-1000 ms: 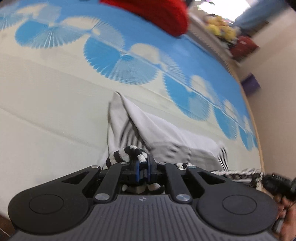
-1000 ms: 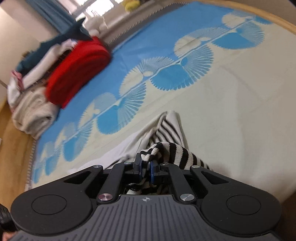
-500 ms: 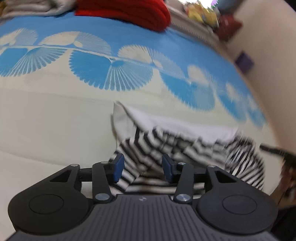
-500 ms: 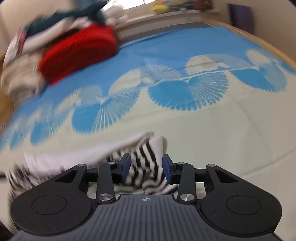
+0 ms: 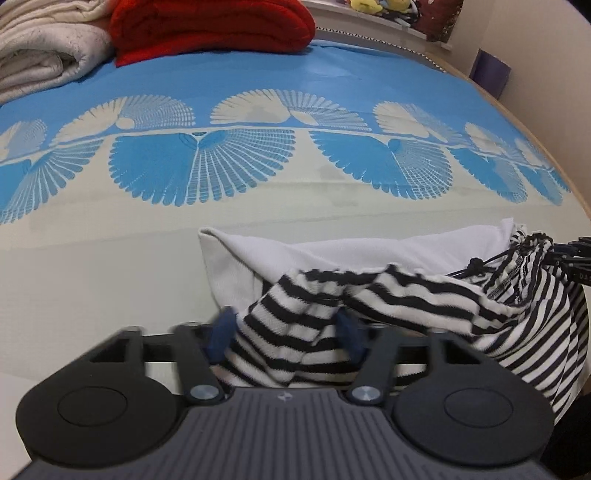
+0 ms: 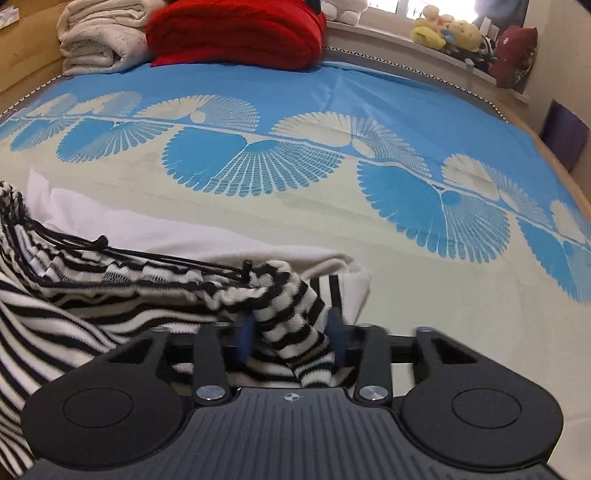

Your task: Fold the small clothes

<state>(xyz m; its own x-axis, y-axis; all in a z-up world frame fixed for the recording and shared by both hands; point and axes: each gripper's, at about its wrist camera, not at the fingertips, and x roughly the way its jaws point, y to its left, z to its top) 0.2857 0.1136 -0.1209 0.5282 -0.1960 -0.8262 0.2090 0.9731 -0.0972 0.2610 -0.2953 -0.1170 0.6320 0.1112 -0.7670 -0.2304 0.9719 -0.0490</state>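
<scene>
A small black-and-white striped garment point(image 5: 424, 295) with a white inner side lies bunched on the bed, its black drawstring showing. My left gripper point(image 5: 286, 332) is open, its blue pads either side of the garment's striped left end, not pinching it. In the right wrist view the same garment point(image 6: 129, 288) lies at the left. My right gripper point(image 6: 291, 332) is open, its pads astride the striped right end. The tip of the right gripper point(image 5: 576, 258) shows at the far right of the left wrist view.
The bed cover point(image 5: 258, 240) is cream with blue fan patterns and a blue far half. A red folded blanket point(image 6: 236, 33) and a cream folded blanket point(image 6: 99, 37) lie at the head. Plush toys point(image 6: 450, 31) sit on the sill. The wooden bed edge point(image 6: 561, 173) runs on the right.
Both grippers were shut on the striped ends a second ago and held the garment up. They have opened, the garment has dropped onto the bed, and both grippers have drawn back level.
</scene>
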